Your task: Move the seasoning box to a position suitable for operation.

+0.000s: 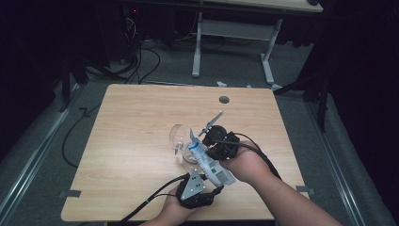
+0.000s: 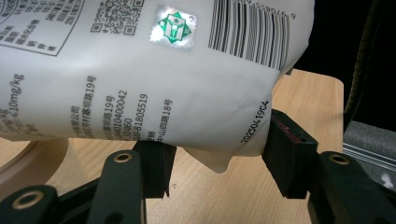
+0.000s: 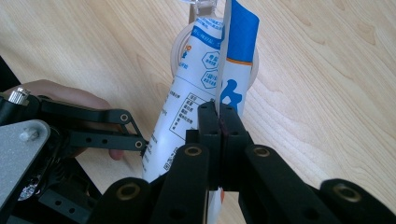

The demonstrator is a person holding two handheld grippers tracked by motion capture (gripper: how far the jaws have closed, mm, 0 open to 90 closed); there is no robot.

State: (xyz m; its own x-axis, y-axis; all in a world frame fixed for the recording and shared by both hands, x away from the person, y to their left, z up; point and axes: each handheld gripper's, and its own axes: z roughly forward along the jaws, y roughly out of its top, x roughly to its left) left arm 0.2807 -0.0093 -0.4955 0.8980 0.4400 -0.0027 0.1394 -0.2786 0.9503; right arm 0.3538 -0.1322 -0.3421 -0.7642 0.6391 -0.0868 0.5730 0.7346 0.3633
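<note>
I hold the white pouch [image 1: 210,165] in both grippers, left gripper [image 2: 215,161] and right gripper [image 3: 219,122] jaws clenched on it, above the wooden surface [image 1: 127,141]; a glass bowl [image 1: 180,136] sits at its 11 o'clock, a second desk [image 1: 235,19] at 12 in the dark room.

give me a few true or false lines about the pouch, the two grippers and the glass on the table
1. The right gripper is shut on an edge of the pouch. True.
2. The left gripper holds the glass. False: its jaws sit on either side of the pouch's bottom end.
3. The pouch is tilted with its top end toward the glass. True.
4. The pouch lies flat on the table. False: both grippers hold it up off the wood.
5. The pouch bears a barcode. True.
</note>
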